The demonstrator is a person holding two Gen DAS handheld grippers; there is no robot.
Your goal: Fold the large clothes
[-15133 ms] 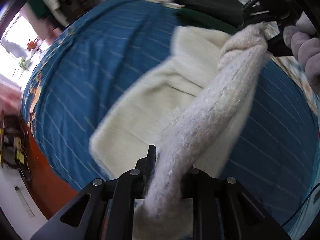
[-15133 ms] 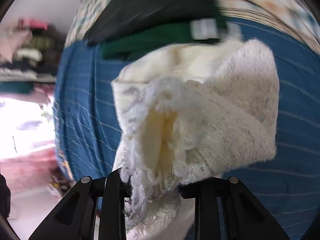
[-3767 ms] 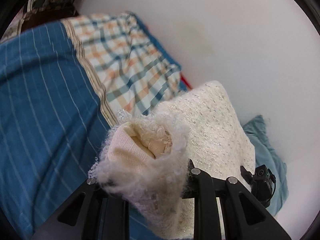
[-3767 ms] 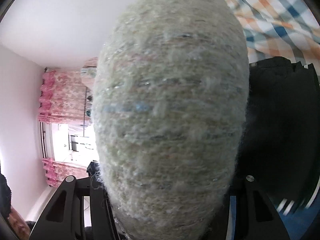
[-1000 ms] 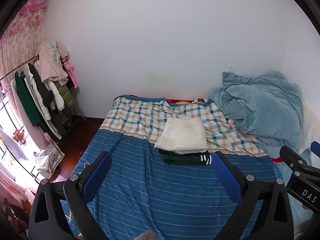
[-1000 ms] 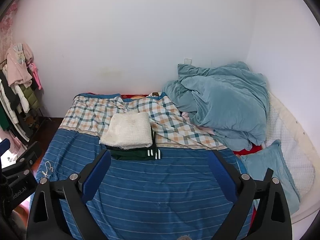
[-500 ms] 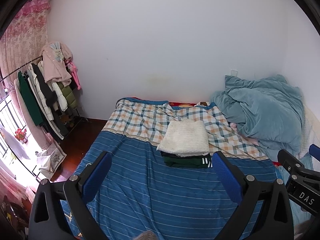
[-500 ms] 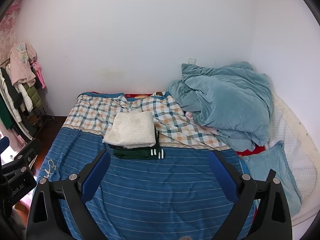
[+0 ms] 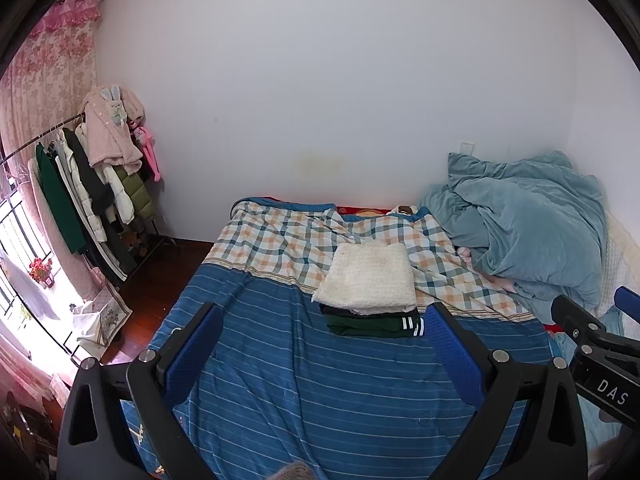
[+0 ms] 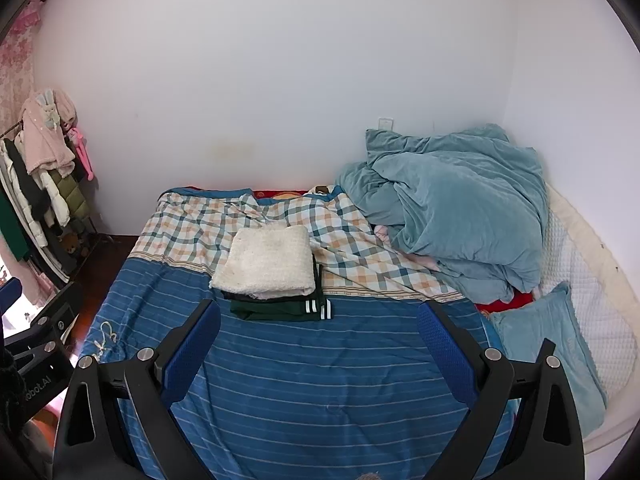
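Note:
A folded cream knit sweater lies on top of a folded dark green garment with white stripes in the middle of the bed, where the blue striped cover meets the plaid part. The same stack shows in the right wrist view, the sweater above the green garment. My left gripper is open and empty, held back from the bed. My right gripper is open and empty too. The right gripper's side shows at the right edge of the left wrist view.
A crumpled teal duvet is heaped at the bed's far right, with a teal pillow nearer. A clothes rack with hanging coats stands at the left by the window. White walls stand behind the bed.
Both grippers let go of the cream sweater, now on the stack, and pulled back. In the last second both views drifted slightly; the stack has not moved.

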